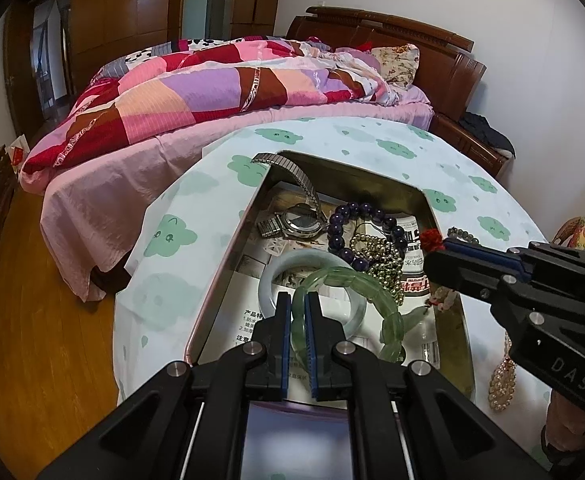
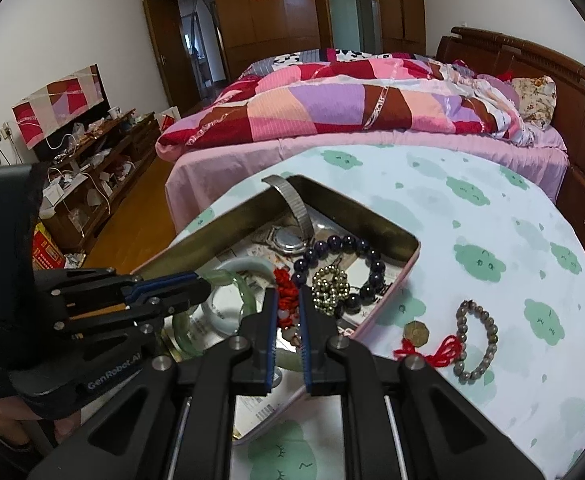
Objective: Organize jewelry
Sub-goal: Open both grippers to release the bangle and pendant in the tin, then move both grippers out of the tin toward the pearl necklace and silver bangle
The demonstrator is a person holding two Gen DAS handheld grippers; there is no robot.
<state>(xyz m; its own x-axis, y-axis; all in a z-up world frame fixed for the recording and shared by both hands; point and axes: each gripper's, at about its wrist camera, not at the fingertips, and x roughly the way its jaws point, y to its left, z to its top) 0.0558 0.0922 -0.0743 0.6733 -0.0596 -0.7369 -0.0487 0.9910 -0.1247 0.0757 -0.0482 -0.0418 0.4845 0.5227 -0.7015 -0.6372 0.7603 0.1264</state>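
I hold the green bangle (image 1: 348, 280) in my left gripper (image 1: 298, 304) over the tin (image 2: 372, 236), my right gripper (image 2: 286, 300), marked "DAS", clamps a red-knotted charm (image 2: 284, 286).

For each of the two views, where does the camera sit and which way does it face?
Left wrist: rides the left tongs, facing down into the tin; they pinch the green bracelet; right tongs enter from the right.
Right wrist: rides the right tongs, shut on a red knotted cord; left tongs enter from the left.
Shared: tin, watch, purple beads, bed.
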